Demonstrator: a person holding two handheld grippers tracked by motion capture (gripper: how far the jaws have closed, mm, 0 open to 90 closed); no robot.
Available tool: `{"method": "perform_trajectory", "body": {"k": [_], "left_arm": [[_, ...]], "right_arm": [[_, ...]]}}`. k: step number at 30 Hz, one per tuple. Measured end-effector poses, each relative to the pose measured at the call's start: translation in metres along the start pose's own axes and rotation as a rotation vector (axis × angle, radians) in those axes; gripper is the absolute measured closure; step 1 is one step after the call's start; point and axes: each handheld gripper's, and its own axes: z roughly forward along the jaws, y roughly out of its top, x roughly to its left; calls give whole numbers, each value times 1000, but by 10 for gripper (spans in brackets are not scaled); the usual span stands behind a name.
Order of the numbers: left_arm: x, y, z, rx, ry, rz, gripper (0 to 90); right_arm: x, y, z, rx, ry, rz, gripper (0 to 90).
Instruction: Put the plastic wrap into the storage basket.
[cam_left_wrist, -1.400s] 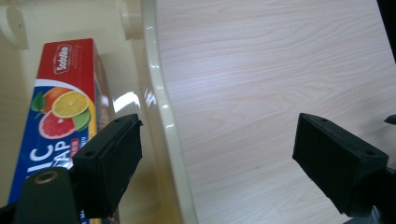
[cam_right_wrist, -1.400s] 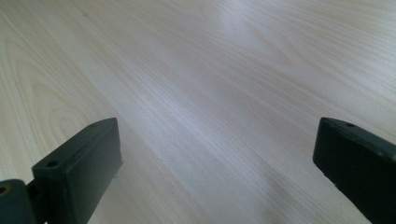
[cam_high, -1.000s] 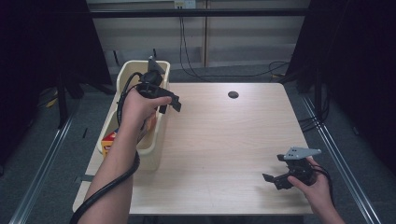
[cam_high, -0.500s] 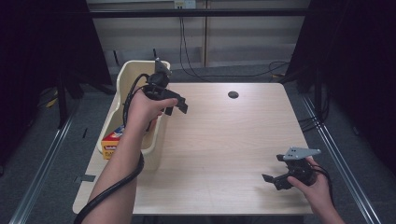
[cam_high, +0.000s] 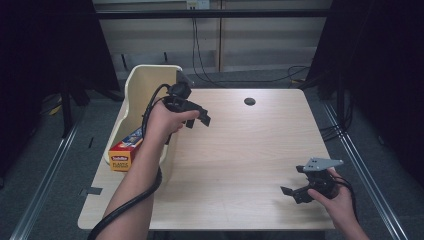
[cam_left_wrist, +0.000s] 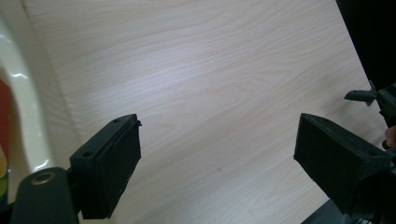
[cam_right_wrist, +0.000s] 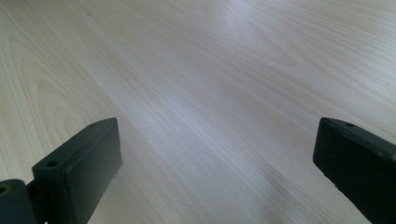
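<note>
Cream plastic formed the bin (cam_high: 134, 95) that stood on the left edge of the wooden table (cam_high: 240, 150) in the high view, and inside it lay a red and yellow box (cam_high: 123, 151) at the near end, with a blue patch beside it that could have been a second package, though the forearm hid most of it. The left gripper (cam_high: 197, 118) hung over the table just right of the bin's rim, jaws apart and holding nothing. Near the table's front right corner the right gripper (cam_high: 295, 192) rested low, its jaws also spread and empty.

In the left gripper view both black jaws stood wide over bare wood, the bin's glossy rim (cam_left_wrist: 21, 102) curved along the left edge with a strip of red inside it, and the right gripper (cam_left_wrist: 373, 98) showed small at the far right.

In the right gripper view the two jaws were parted over plain woodgrain with nothing between them.

Compared with a second earlier, the left gripper had come away from above the bin's far end and out over the tabletop, slightly lower; the right gripper had kept its place.
</note>
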Motion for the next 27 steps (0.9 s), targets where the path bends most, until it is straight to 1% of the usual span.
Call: {"method": "perform_trajectory", "body": {"k": [1,2,3,4,6,8,9,11,13,16,18,19,21,22,26,27], "left_arm": [[-2,0,2,0,-3,-7,143],[-2,0,4,5,-5,2,144],[-3,0,5,6,-4,1,143],[-3,0,7,7,-14,2,143],[-4,-1,11,11,-15,13,144],[-5,-1,14,8,-13,13,144],[-5,-1,16,14,-22,17,144],[-6,-2,18,18,-18,16,144],[-7,-3,21,17,-25,21,144],[-8,-4,25,12,-26,22,144],[-9,-5,27,11,-31,18,144],[-9,-6,28,9,-37,16,144],[-9,-6,30,17,-36,27,144],[-8,-7,31,21,-42,28,144],[-8,-9,37,18,-50,27,140],[-8,-10,38,19,-47,26,136]], "right_arm": [[0,0,0,0,1,-2,9],[0,0,0,-1,0,-6,10],[0,0,0,1,-3,-5,9],[0,0,0,1,-2,-6,9],[0,0,0,-1,3,-2,10],[0,0,0,0,0,1,9],[0,0,0,1,2,1,9],[0,0,0,2,-3,0,9],[0,0,0,1,0,0,10],[0,0,0,0,1,-1,10],[0,0,0,0,1,-1,10],[0,0,0,0,0,-4,9],[0,0,0,-1,0,-7,9],[0,0,0,0,0,-8,9],[0,0,0,2,0,-8,10],[0,0,0,2,0,-8,10]]}}
